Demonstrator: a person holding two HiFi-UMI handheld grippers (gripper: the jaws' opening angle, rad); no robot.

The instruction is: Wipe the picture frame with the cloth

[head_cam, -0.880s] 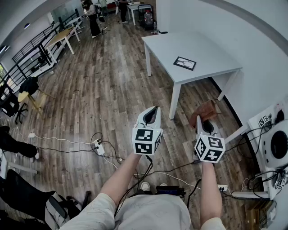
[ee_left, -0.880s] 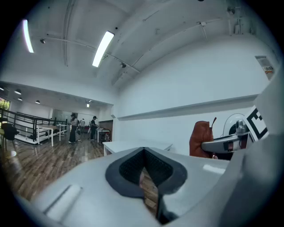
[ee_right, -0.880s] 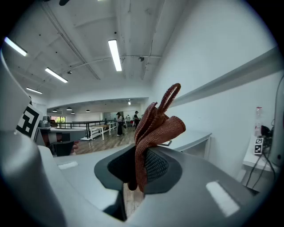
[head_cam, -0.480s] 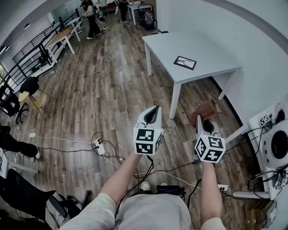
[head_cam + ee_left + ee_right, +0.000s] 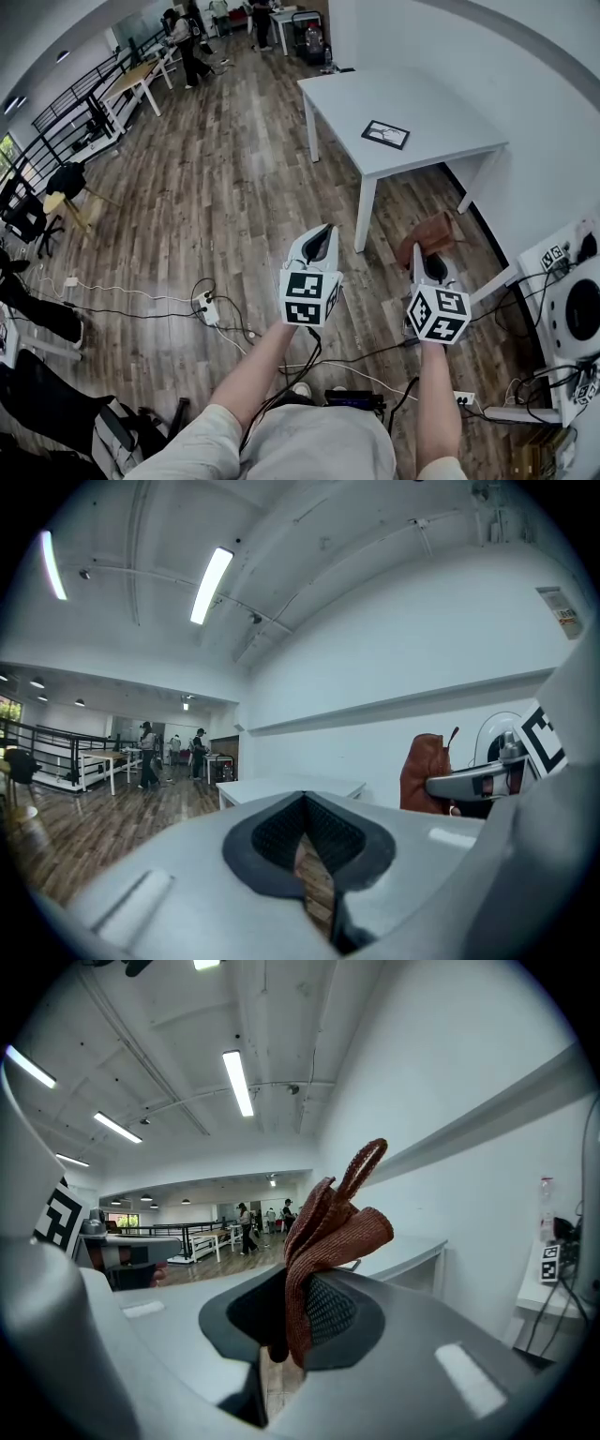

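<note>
A dark-edged picture frame [image 5: 385, 134] lies flat on the white table [image 5: 422, 103] ahead of me. My right gripper [image 5: 427, 255] is shut on a rust-brown cloth [image 5: 323, 1241], which sticks up out of its jaws; the cloth [image 5: 432, 233] hangs over the floor short of the table. My left gripper [image 5: 320, 238] is level with the right one, jaws closed together with nothing between them [image 5: 305, 841]. Both grippers are well short of the frame. The cloth [image 5: 424, 772] shows at the right of the left gripper view.
Power strips and cables [image 5: 208, 307] lie across the wooden floor below me. White equipment with markers [image 5: 572, 300] stands at the right by the wall. People [image 5: 178, 37] and desks [image 5: 131, 80] are far off at the back left.
The whole view has shifted slightly as I move toward the table; both grippers hold the same pose and the cloth stays clamped.
</note>
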